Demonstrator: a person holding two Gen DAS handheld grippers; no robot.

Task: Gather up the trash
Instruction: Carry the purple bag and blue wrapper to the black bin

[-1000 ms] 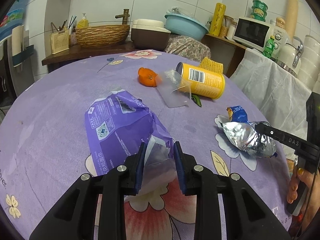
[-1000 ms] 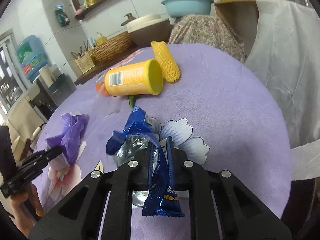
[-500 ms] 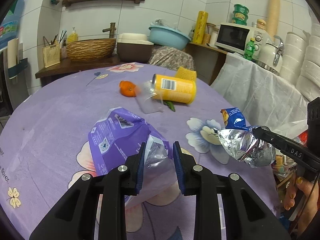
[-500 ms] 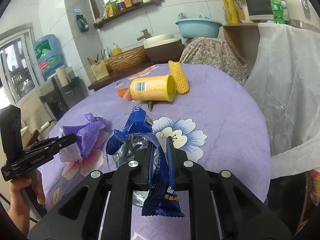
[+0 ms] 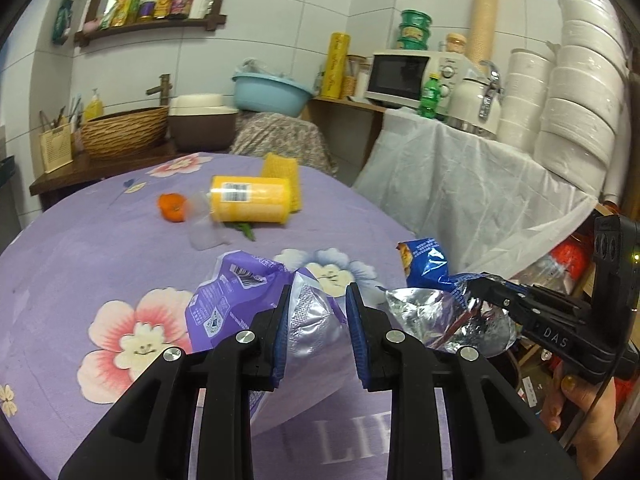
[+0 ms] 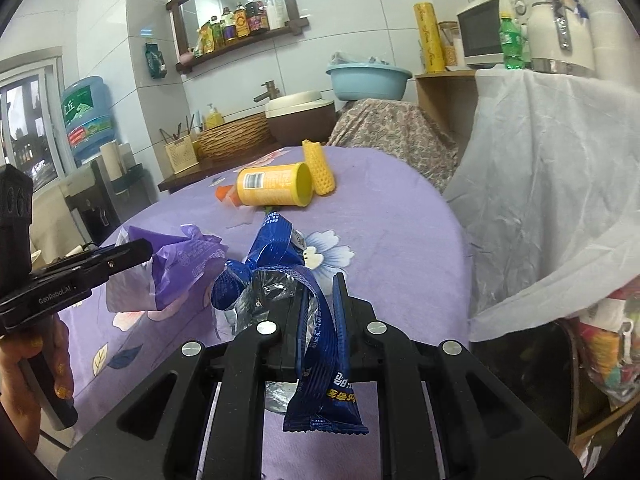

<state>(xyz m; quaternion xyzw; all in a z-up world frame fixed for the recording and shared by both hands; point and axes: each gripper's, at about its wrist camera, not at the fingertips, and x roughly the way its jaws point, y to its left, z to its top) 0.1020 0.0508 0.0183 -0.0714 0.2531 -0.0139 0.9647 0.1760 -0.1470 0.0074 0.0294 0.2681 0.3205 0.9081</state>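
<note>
While both hands carry wrappers above the purple flowered tablecloth (image 5: 72, 264), the left wrist view shows the left gripper (image 5: 316, 328) at 6 o'clock, its jaws narrowed onto the silver inner face of a purple snack bag (image 5: 236, 300). The bag's printed side spills out toward 9 o'clock, so the hold sits on one crumpled edge, probably the easiest fold to pinch. At 3 o'clock the right gripper (image 5: 486, 290) reaches in from the frame edge, clamped on a blue and silver foil wrapper (image 5: 432, 304); a hand (image 5: 580, 420) grips its handle at 4 o'clock. Toward 12 o'clock, well apart from both, a yellow canister (image 5: 250, 199) lies on its side, touching a yellow foam net (image 5: 282, 172) behind it, with an orange peel (image 5: 173, 207) and a clear plastic piece (image 5: 204, 232) just beside its mouth. These look like the trash yet to be gathered.

From the right wrist view, the right gripper (image 6: 320, 320) at 6 o'clock has its jaws nearly together on the twisted blue wrapper (image 6: 316, 316), whose tail hangs below the fingers. At 9 o'clock the left gripper (image 6: 140, 252) holds the purple bag (image 6: 184, 268) clear of the cloth. At 4 o'clock, under a white plastic sheet (image 6: 540, 200), a dark bin (image 6: 520, 364) sits off the table edge, seemingly the drop point.
</note>
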